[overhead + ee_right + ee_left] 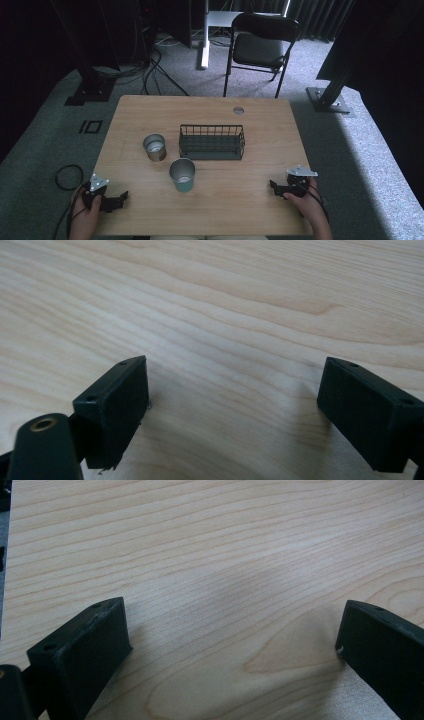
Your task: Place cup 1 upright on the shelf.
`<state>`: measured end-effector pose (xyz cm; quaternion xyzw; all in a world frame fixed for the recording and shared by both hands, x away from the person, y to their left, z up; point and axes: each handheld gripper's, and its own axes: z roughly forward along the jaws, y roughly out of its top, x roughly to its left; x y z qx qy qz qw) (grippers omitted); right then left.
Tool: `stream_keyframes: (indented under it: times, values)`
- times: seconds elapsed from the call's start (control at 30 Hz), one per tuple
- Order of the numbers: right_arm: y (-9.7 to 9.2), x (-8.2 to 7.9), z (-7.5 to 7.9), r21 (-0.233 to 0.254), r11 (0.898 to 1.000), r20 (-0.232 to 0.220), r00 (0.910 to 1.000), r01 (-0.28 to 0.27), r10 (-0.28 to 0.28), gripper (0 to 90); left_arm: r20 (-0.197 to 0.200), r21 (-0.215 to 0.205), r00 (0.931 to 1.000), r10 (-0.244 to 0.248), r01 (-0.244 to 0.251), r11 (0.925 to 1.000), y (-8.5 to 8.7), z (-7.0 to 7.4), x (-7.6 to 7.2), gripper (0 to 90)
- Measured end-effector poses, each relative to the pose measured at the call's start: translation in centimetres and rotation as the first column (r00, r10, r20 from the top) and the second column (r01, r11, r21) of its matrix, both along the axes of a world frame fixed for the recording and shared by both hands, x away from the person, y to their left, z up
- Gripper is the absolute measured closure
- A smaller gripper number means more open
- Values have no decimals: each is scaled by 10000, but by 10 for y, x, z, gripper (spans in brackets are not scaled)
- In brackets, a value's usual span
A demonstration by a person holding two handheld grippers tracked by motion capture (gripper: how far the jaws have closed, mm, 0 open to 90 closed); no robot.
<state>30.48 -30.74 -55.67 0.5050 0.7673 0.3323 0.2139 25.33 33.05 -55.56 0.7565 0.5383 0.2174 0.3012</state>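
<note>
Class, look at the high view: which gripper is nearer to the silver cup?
Left. The left gripper sits below-left of the silver cup; the right gripper lies far across the table.

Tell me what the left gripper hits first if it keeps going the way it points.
Probably nothing: the left gripper points right along the table's near edge, passing in front of the teal cup. Its own view shows bare wood ahead. Depth is uncertain.

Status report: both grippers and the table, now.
Left gripper open, empty. Right gripper open, empty. Teal metal cup, silver metal cup, dark wire basket untouched mid-table. Nothing in between.
</note>
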Motion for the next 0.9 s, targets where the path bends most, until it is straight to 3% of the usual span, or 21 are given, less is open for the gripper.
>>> stream_keyframes:
  times: [0.23,0.9]
  values:
    - [0,0,0,-7,10000,-13,10000,34,-34,124,-8,6,10000,1,-1,10000,0,0,0,13]
    - [0,-9,1,-196,9981,128,9982,-585,587,124,-6,11,10000,0,0,10000,0,0,0,13]
